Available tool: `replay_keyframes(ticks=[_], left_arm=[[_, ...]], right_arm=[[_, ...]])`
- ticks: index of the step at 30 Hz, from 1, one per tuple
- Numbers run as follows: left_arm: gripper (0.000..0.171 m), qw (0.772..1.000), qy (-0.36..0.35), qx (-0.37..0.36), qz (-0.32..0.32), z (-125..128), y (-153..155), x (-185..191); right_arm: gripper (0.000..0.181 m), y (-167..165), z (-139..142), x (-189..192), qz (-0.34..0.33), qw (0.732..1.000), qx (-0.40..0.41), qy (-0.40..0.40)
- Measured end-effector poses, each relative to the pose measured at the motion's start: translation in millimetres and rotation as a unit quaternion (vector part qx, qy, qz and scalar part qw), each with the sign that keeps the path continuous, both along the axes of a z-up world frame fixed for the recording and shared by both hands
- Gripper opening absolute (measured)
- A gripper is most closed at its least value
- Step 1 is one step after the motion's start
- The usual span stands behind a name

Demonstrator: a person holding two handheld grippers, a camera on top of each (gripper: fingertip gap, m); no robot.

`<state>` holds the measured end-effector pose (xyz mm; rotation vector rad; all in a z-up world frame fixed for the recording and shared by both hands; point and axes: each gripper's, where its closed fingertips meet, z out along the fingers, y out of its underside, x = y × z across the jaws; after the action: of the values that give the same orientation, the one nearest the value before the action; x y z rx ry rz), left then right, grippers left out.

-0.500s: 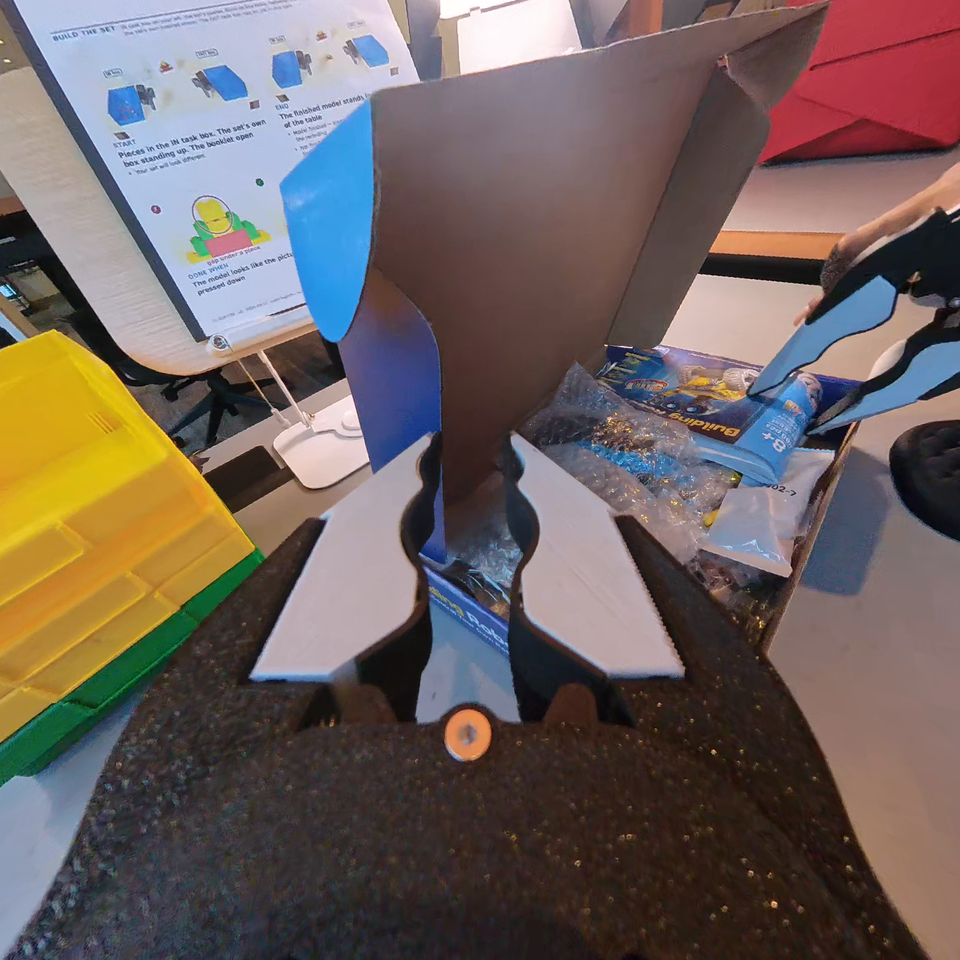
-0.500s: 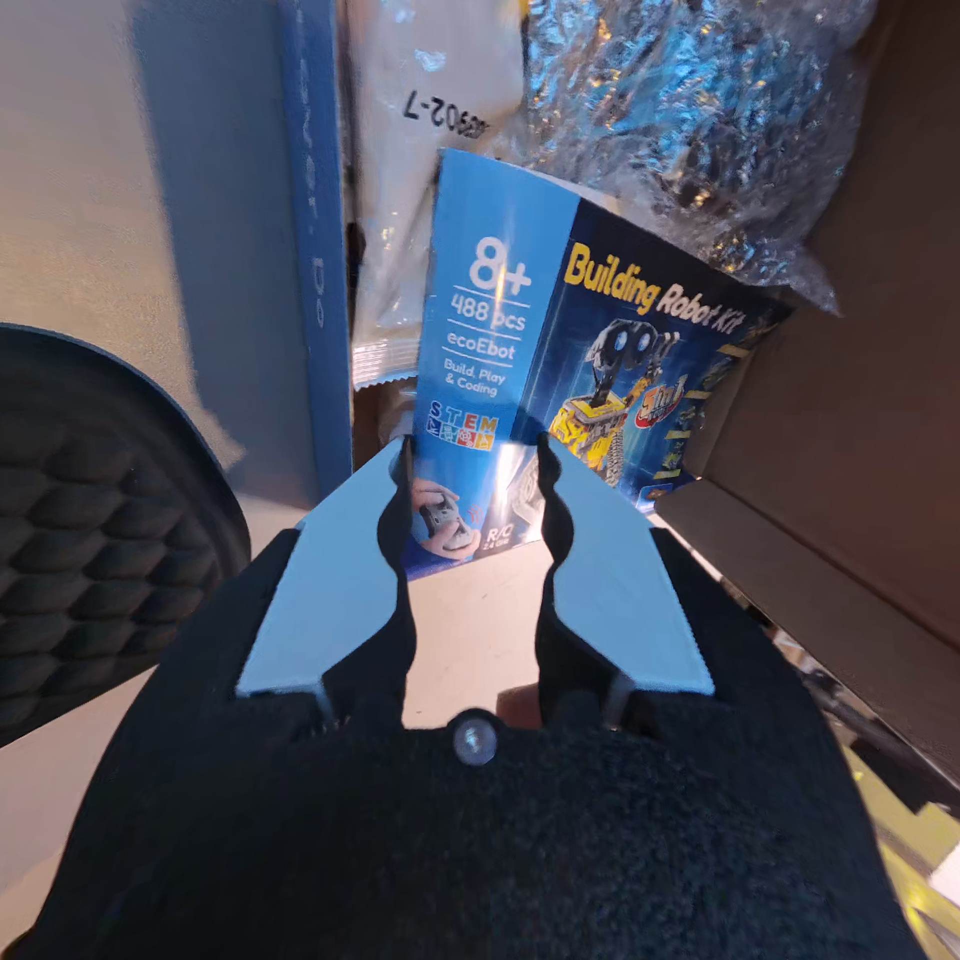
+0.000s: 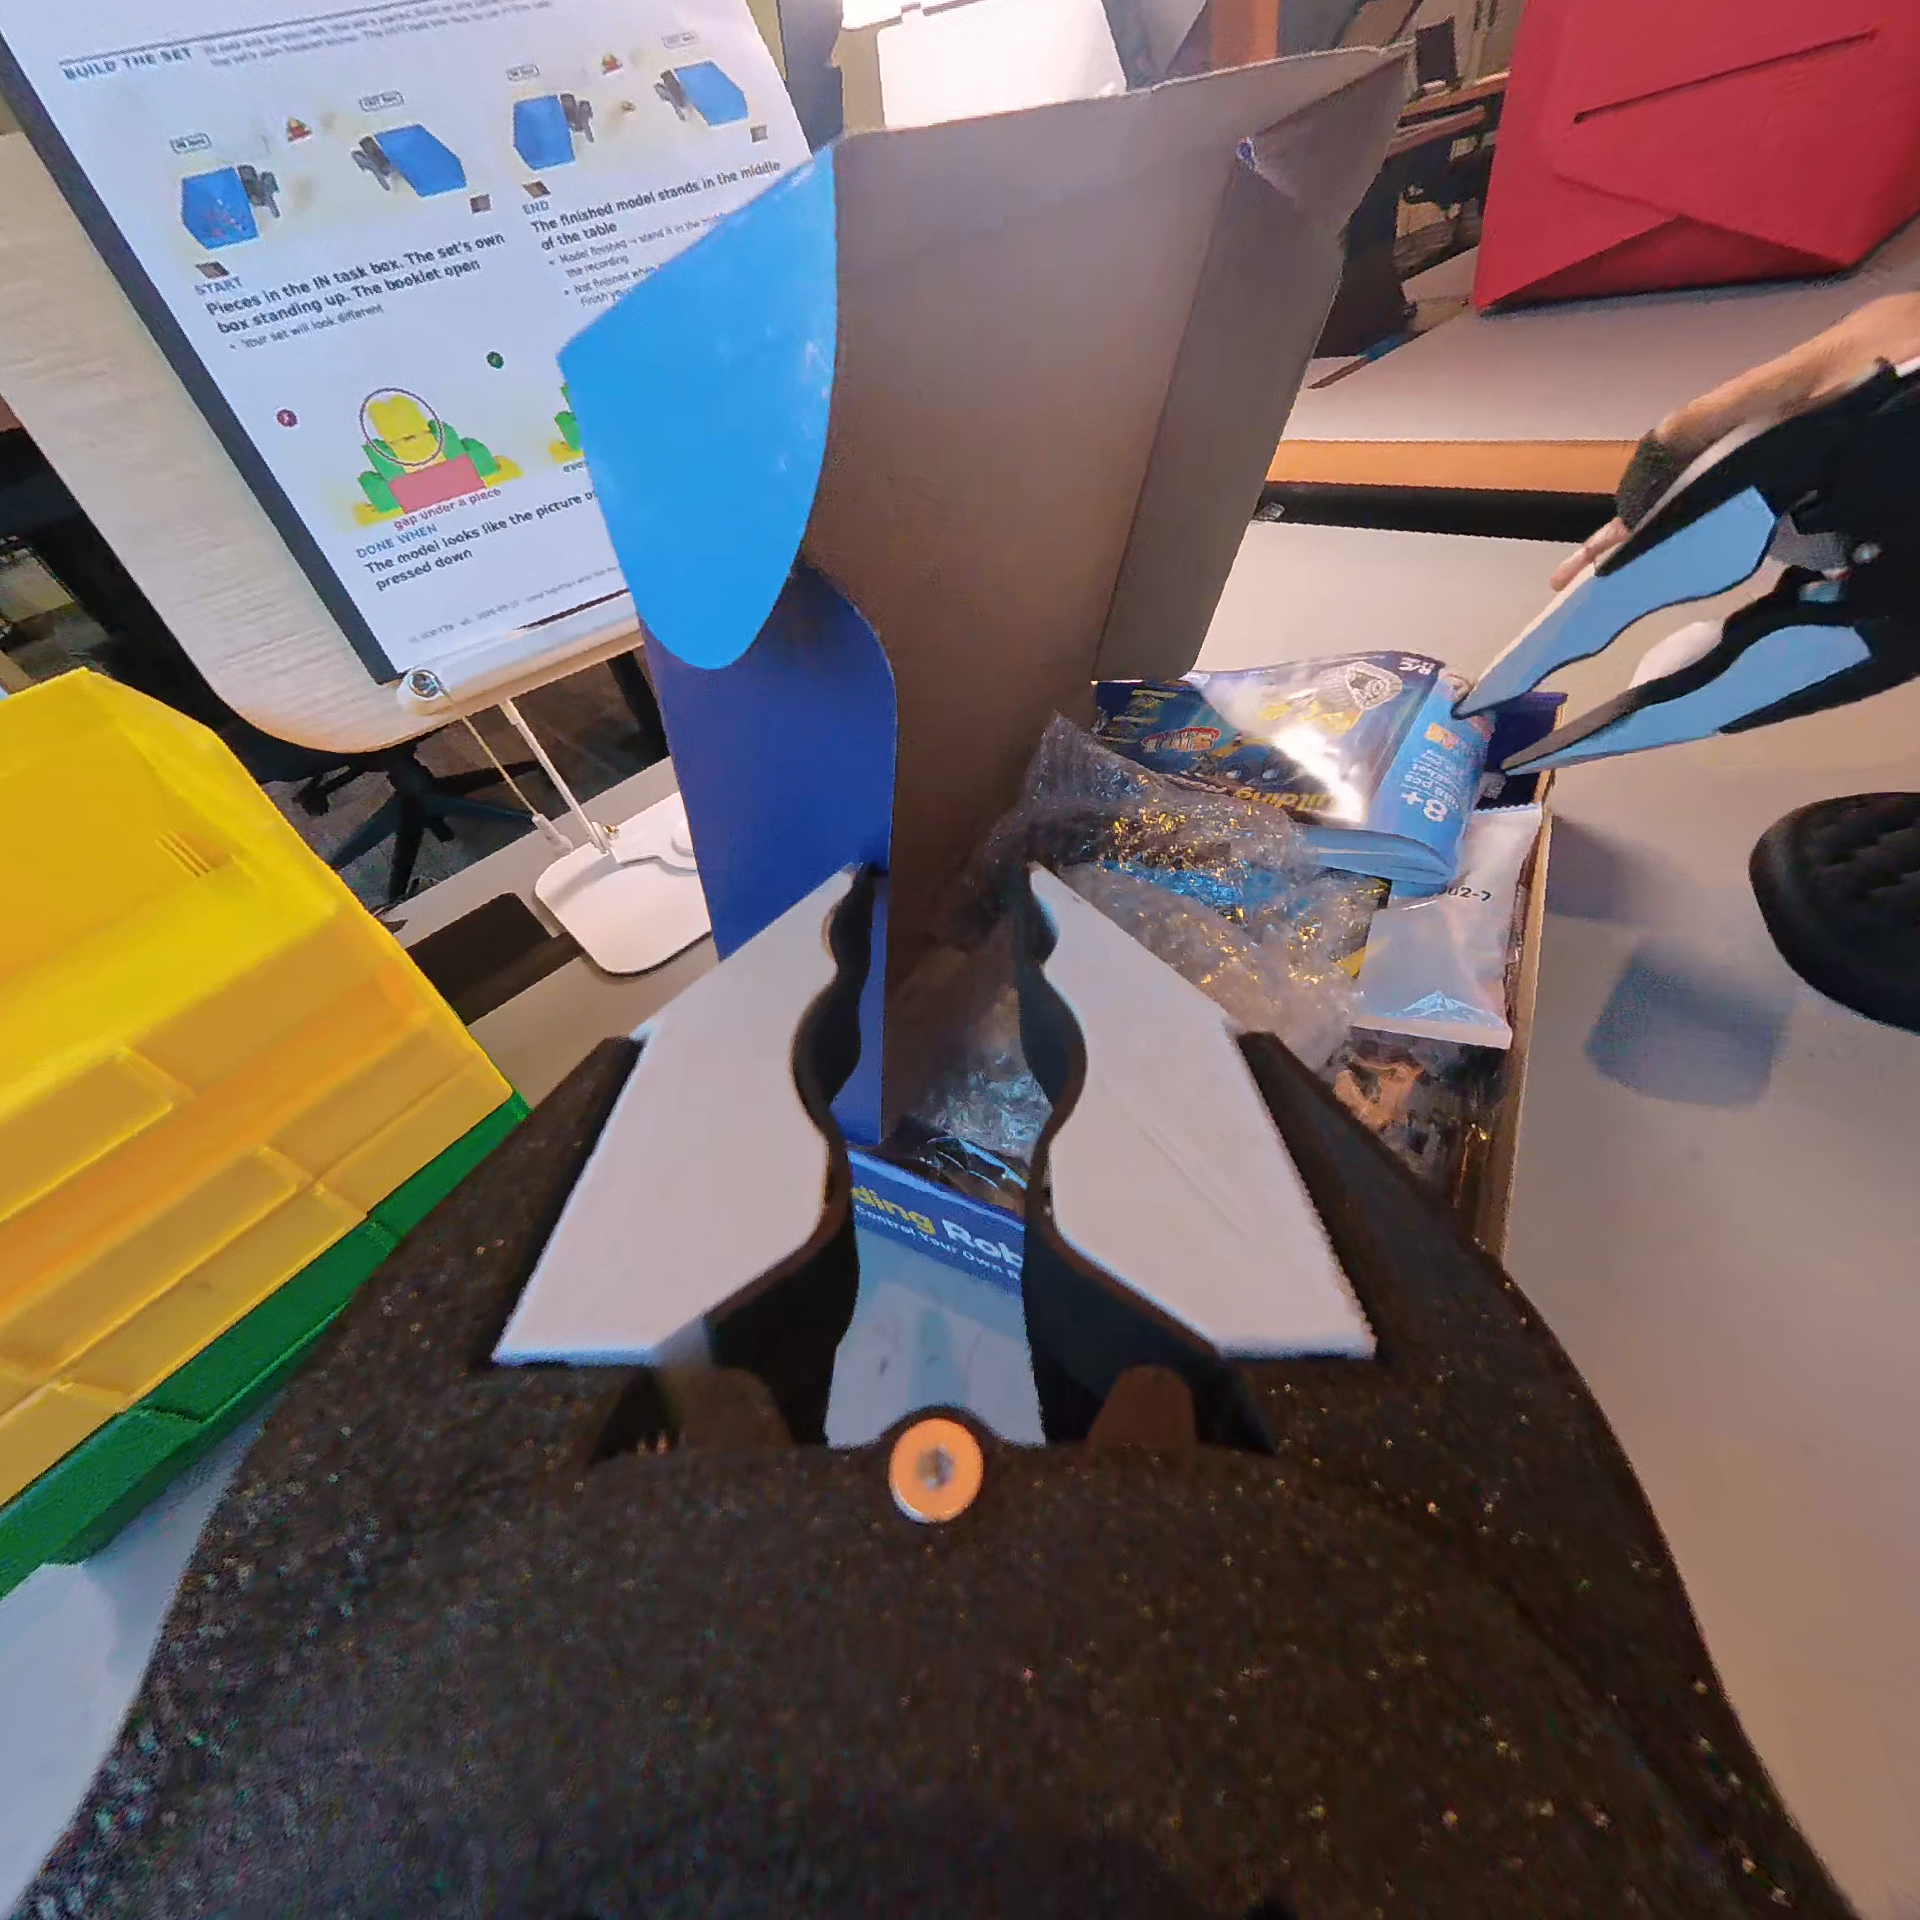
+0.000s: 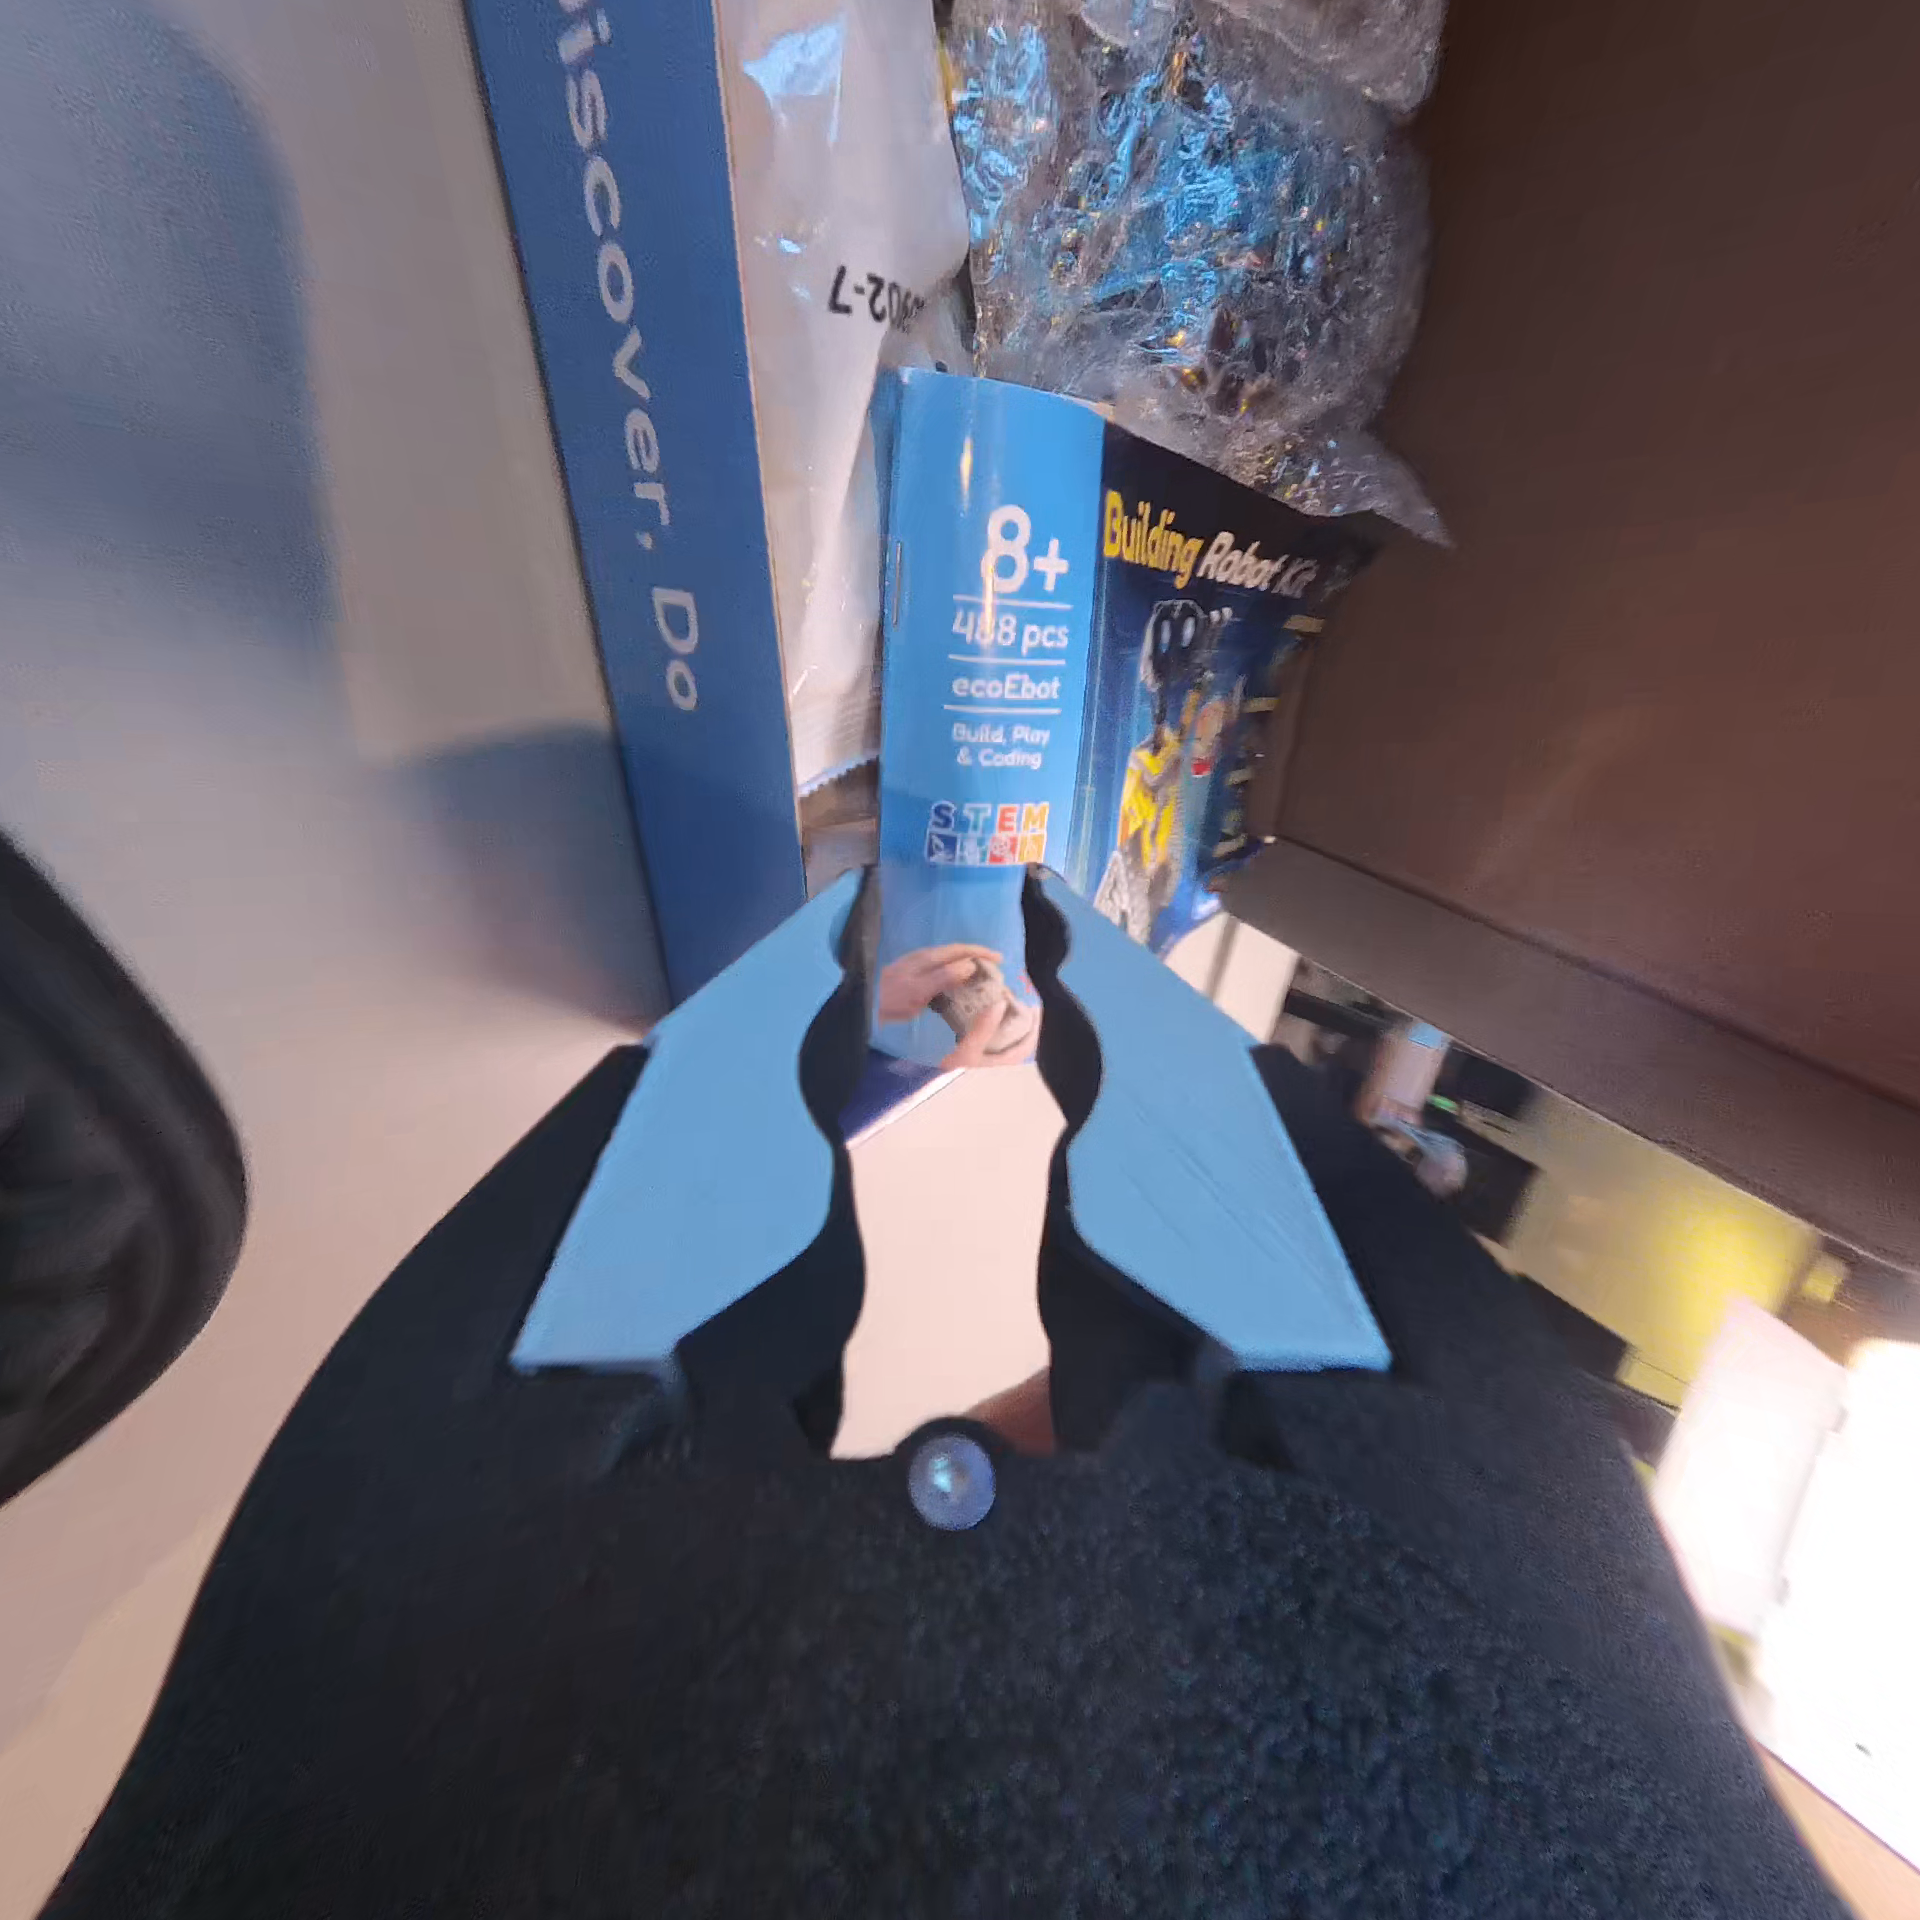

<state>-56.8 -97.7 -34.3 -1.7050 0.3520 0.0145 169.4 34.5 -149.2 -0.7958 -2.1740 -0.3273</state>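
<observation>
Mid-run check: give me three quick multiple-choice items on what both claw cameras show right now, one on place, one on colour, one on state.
1. Where are the plastic bags of parts?
A. Inside the open box
B. In the yellow bin
C. On the stand

2. What colour is the bin beside the left claw?
A. Red
B. Yellow on a green base
C. White

3. What is the right claw doing?
A. Hanging open, apart from everything
B. Gripping a bag
C. Closed on the booklet

Answers: A, bags lie between the box walls; B, yellow above green; C, both tips press the booklet's edge.

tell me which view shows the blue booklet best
The right wrist view: the booklet fills the centre, pinched by the right hand-held gripper. The left wrist view shows it small, curled and glare-washed at the box's far end.
</observation>
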Motion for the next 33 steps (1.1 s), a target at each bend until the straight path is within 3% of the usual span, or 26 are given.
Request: replay_keyframes(ticks=[2, 5, 10, 14, 16, 18, 20, 21, 22, 24, 29, 33], left_arm=[[0.025, 1.000, 0.007, -0.005, 0.002, -3.6, -4.2, -1.6], [0.026, 1.000, 0.002, -0.012, 0.004, -9.3, -4.4, -4.6], [0.027, 1.000, -0.005, -0.012, 0.004, -12.3, 0.2, -1.7], [0.027, 1.000, 0.002, -0.014, 0.006, -14.6, 1.5, -3.3], [0.027, 1.000, -0.003, -0.012, 0.008, -13.8, 4.5, -6.1], [0.027, 1.000, -0.011, -0.012, 0.006, -12.8, 7.4, -5.4], [0.027, 1.000, -0.008, -0.014, 0.005, -13.0, 9.2, -3.5], [0.027, 1.000, -0.003, -0.015, 0.006, -13.6, 9.2, -3.2], [0.028, 1.000, 0.003, -0.016, 0.010, -14.1, 8.1, -4.0], [0.028, 1.000, 0.011, -0.015, 0.021, -12.9, 1.7, -9.0], [0.027, 1.000, -0.027, 0.002, 0.003, -3.6, -23.2, -0.2], [0.028, 0.994, -0.042, -0.035, -0.090, -19.1, -27.5, 55.1]], right_arm=[[0.042, 0.9, 7.5, 6.1, -0.005, 0.999, -0.037, -0.020], [0.048, 13.8, 3.9, 8.1, -0.015, 0.998, -0.040, -0.053], [0.042, 23.4, -11.4, -7.3, 0.022, 0.998, -0.027, -0.059], [0.017, 18.5, -10.2, -11.3, 0.084, 0.996, 0.036, -0.007], [0.026, 18.1, -8.4, -11.5, 0.057, 0.998, -0.023, 0.012], [0.050, 23.8, -2.1, -14.9, 0.012, 0.997, -0.074, 0.018], [0.037, 20.8, -11.1, -16.4, 0.031, 0.998, -0.057, -0.019], [0.017, 19.2, -16.8, -15.8, 0.043, 0.997, -0.045, -0.040], [0.008, 20.6, -18.5, -16.1, 0.052, 0.997, -0.021, -0.048], [0.000, 23.0, -6.4, -18.4, 0.058, 0.998, -0.002, -0.013], [0.000, 23.8, 48.0, -18.6, -0.023, 0.984, -0.144, 0.101], [0.000, 22.2, 72.5, -14.9, -0.163, 0.923, -0.317, 0.144]])
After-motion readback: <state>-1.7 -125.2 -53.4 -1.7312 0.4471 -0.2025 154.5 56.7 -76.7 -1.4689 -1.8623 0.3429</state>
